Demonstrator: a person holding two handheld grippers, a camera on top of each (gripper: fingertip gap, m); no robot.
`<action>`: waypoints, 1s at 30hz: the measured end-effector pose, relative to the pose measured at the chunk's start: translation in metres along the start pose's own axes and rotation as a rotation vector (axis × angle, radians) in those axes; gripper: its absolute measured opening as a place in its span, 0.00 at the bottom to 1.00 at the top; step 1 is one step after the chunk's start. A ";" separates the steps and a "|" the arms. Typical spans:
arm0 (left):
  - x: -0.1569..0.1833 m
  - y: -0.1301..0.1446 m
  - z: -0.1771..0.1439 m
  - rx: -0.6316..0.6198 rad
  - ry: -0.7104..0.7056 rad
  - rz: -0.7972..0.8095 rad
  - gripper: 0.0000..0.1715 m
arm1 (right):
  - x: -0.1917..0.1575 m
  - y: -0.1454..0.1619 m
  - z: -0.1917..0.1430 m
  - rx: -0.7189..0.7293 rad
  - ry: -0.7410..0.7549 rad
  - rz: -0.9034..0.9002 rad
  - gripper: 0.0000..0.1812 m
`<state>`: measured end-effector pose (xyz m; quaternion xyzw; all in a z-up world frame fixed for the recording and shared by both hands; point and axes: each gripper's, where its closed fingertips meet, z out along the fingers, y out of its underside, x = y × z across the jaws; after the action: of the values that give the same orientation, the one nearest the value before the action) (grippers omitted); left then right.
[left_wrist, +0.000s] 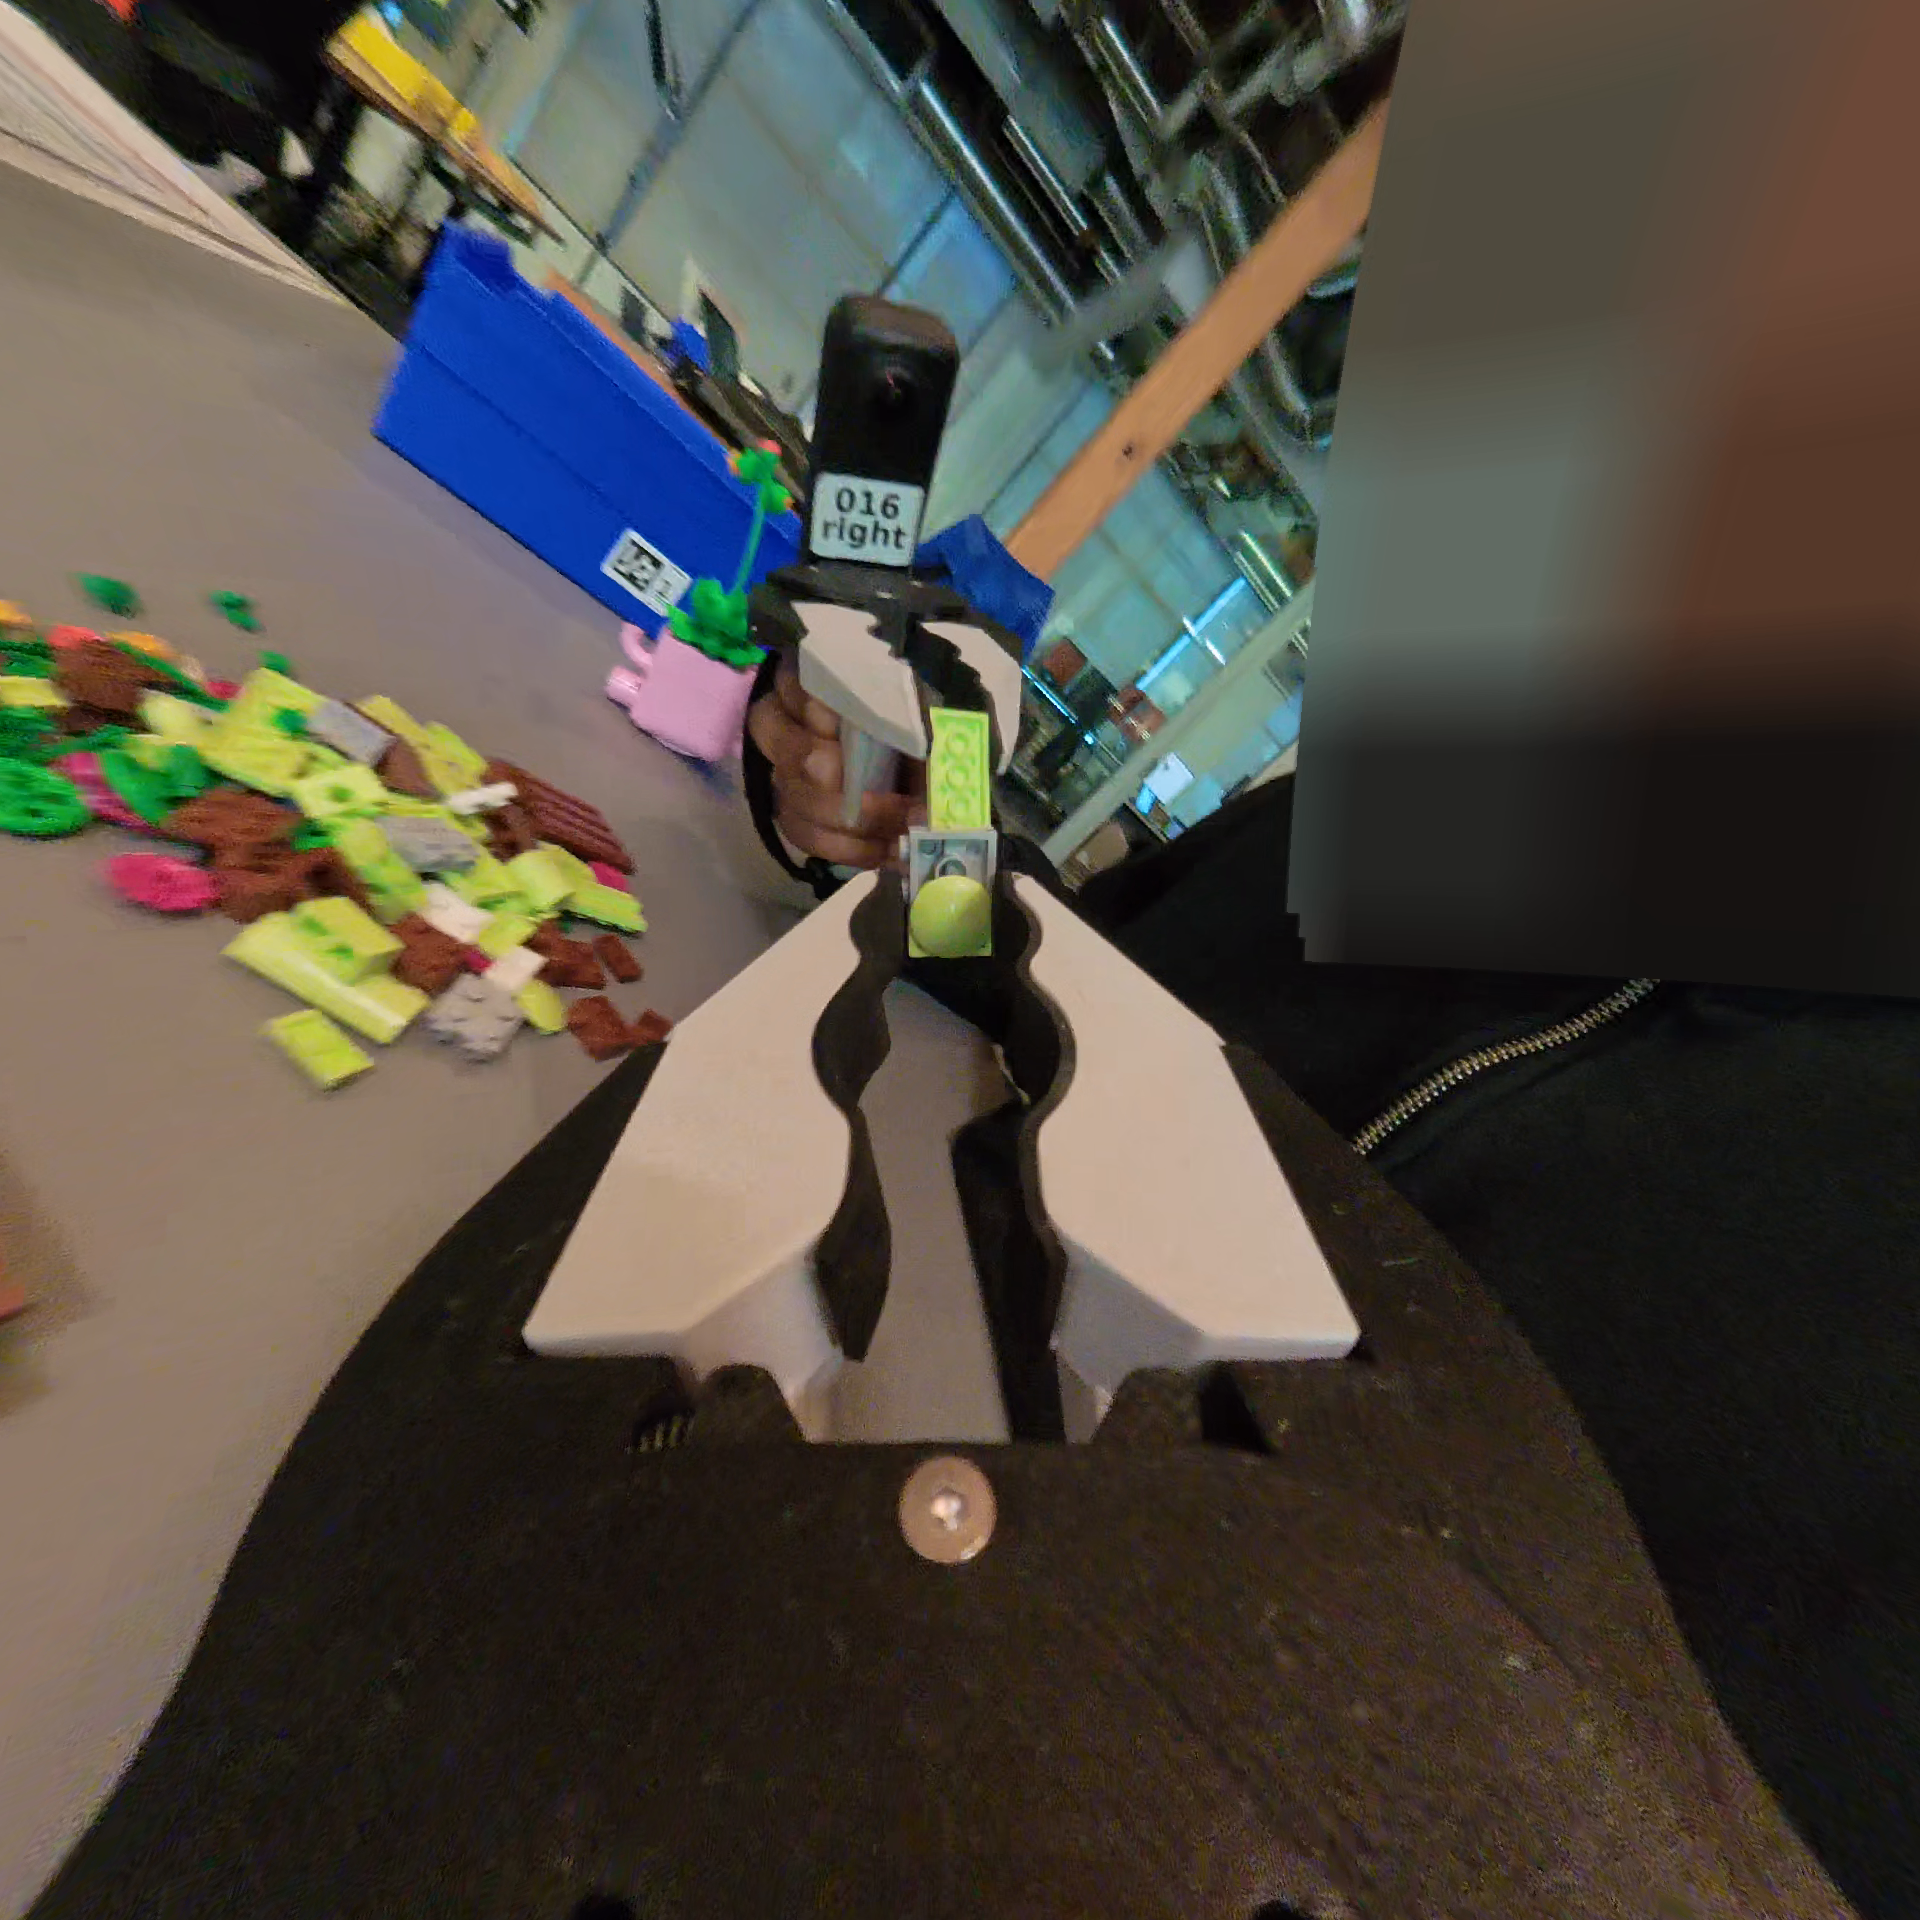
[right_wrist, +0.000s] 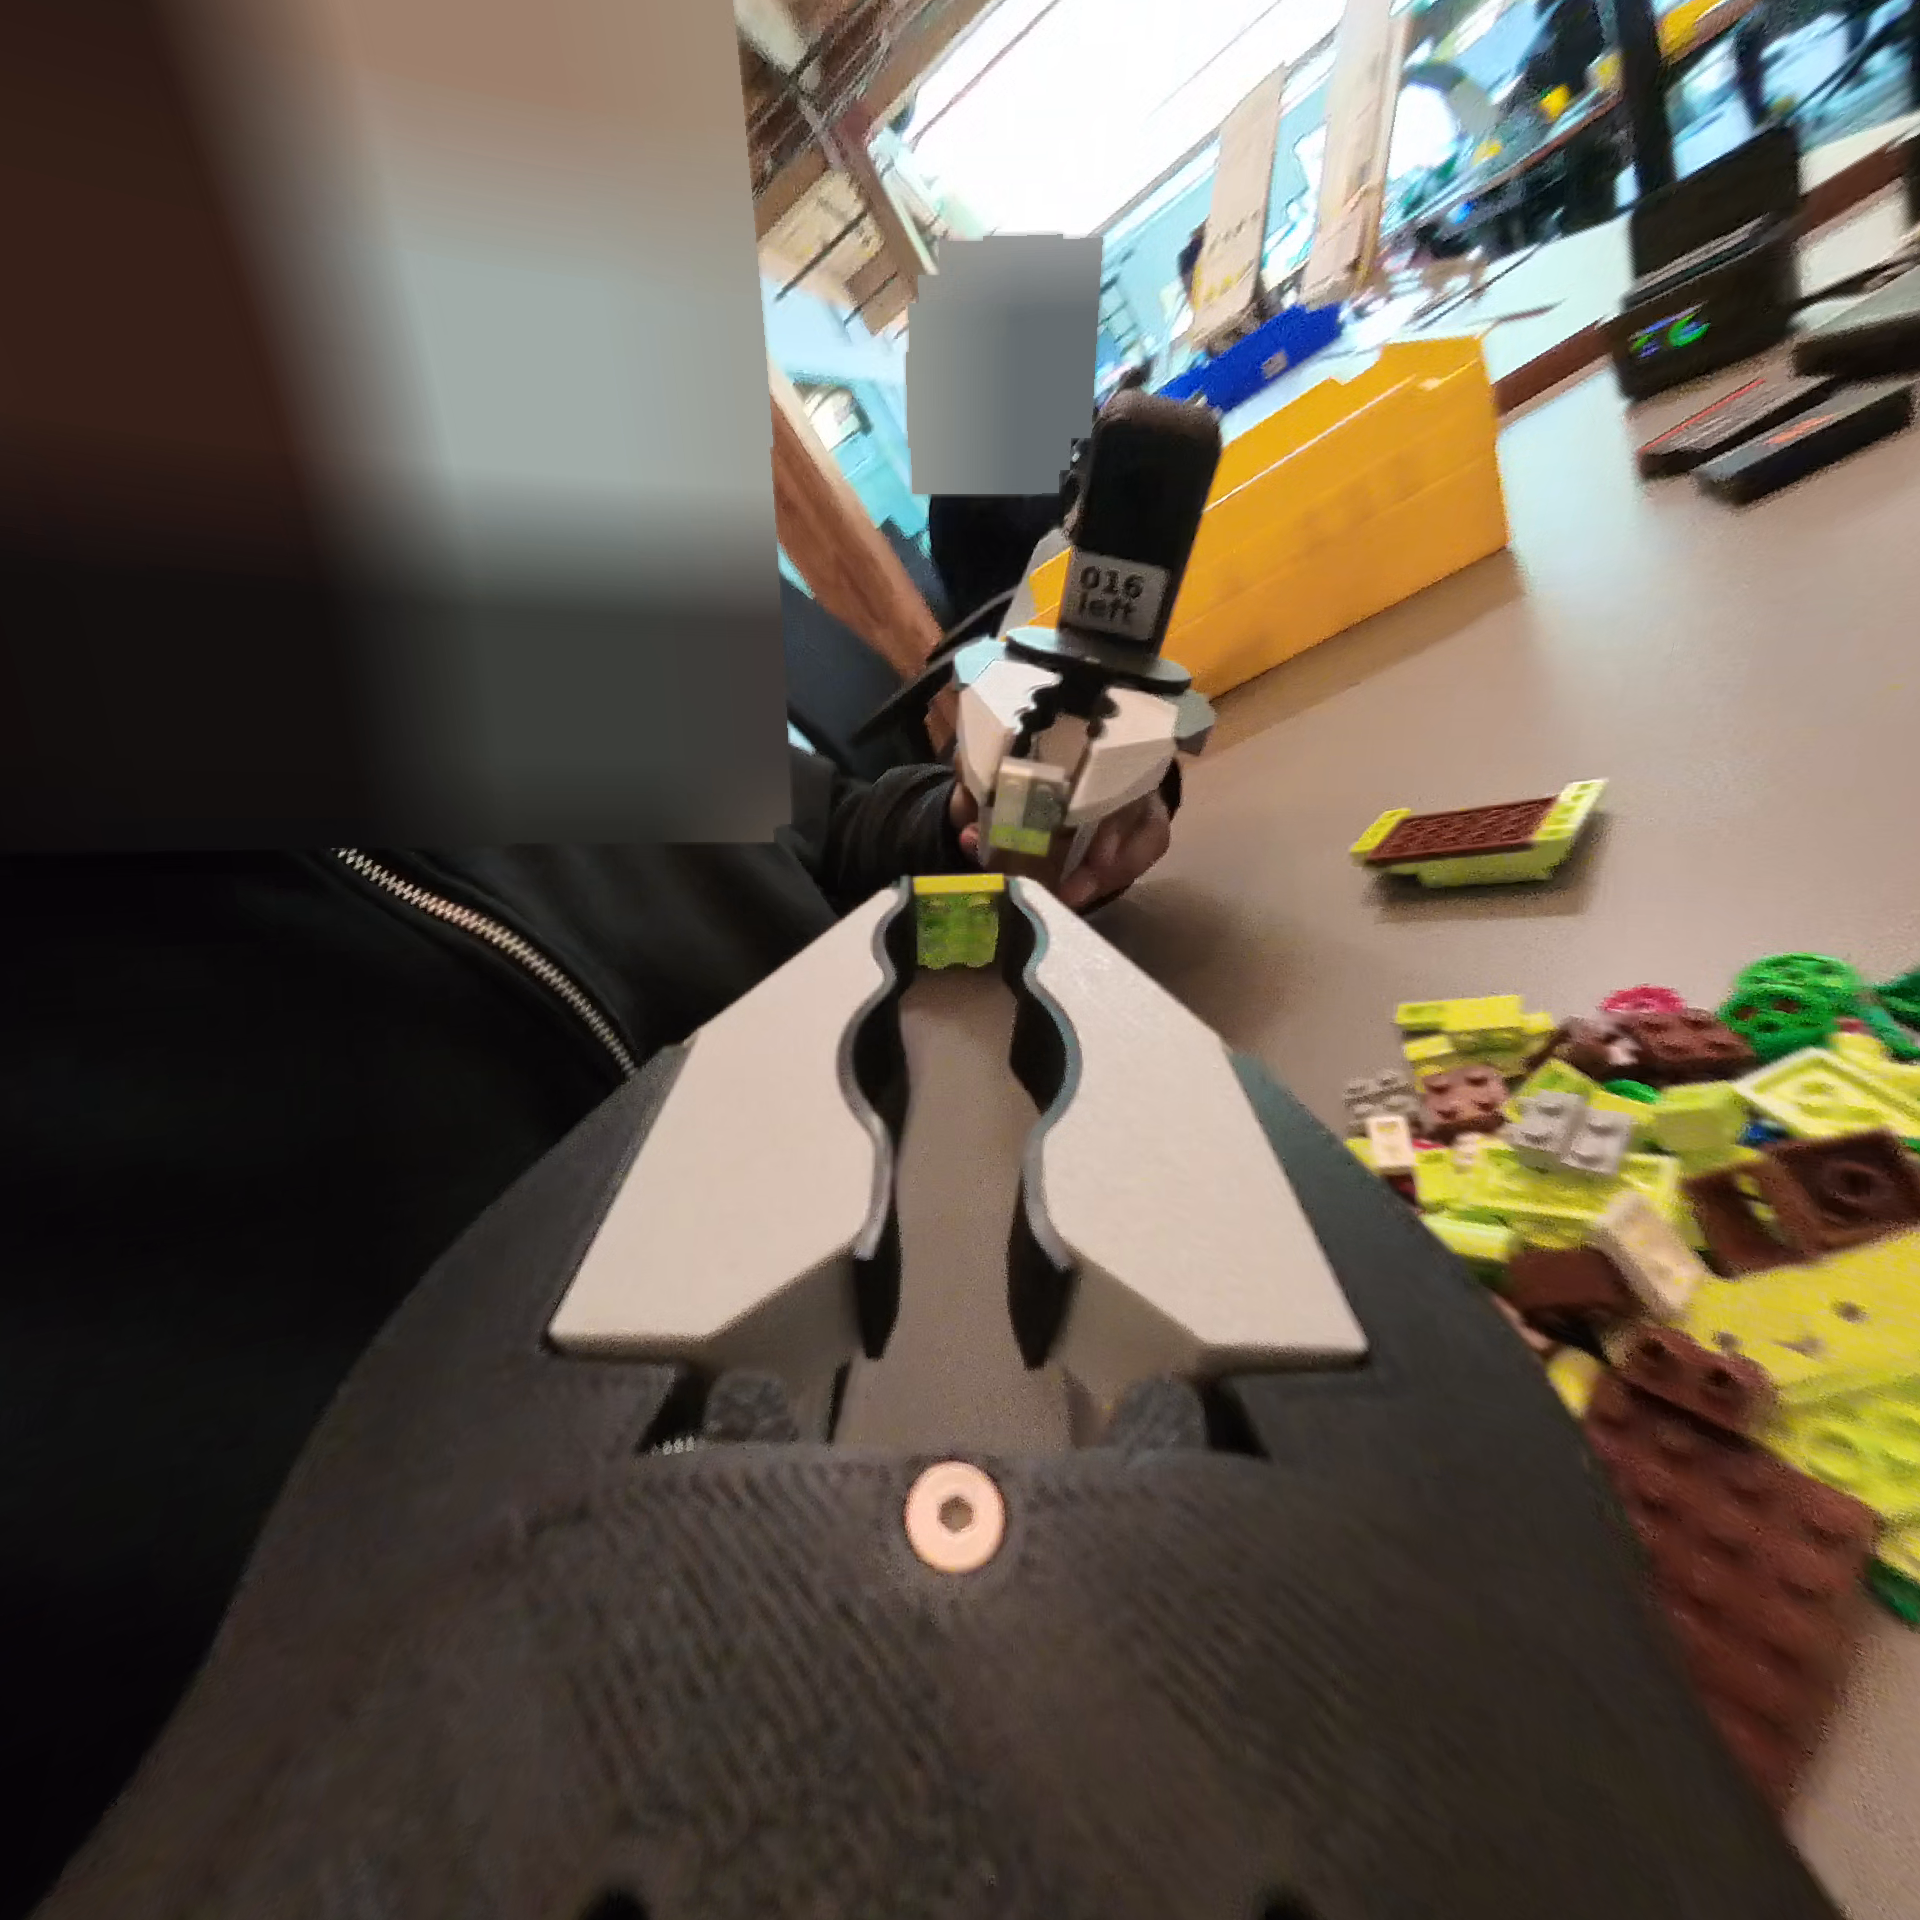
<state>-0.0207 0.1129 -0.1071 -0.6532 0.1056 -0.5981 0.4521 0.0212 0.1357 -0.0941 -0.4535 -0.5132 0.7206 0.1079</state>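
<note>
- Two grippers face each other above the grey surface, each held in one of the person's hands
- The left gripper has its fingers narrowed onto one small brick assembly: a grey piece with a lime round-topped piece on it, clamped at the fingertips
- The right gripper has its fingers closed narrow on one lime plate; in the left wrist view that plate stands on end just above the assembly, its lower end touching or nearly so
- One loose pile of bricks lies on the surface: lime, brown, grey, green and pink pieces, too many and too blurred to count
- One brown-and-lime plate build lies apart from the pile
- One pink pot with a green plant stands before one blue bin
- One yellow bin sits behind the left gripper
</note>
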 end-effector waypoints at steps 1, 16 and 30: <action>-0.001 -0.004 -0.004 0.014 -0.002 -0.001 0.08 | 0.004 -0.004 -0.005 0.017 0.017 0.000 0.07; -0.007 -0.021 -0.009 0.140 0.032 -0.101 0.08 | 0.110 0.015 -0.045 -0.289 0.902 -0.417 0.15; -0.009 -0.020 -0.003 0.203 0.176 -0.345 0.08 | 0.033 -0.004 0.023 -0.087 0.543 -0.657 0.22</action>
<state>-0.0339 0.1284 -0.0996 -0.5579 -0.0293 -0.7289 0.3956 -0.0160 0.1434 -0.1073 -0.4431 -0.6133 0.4801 0.4439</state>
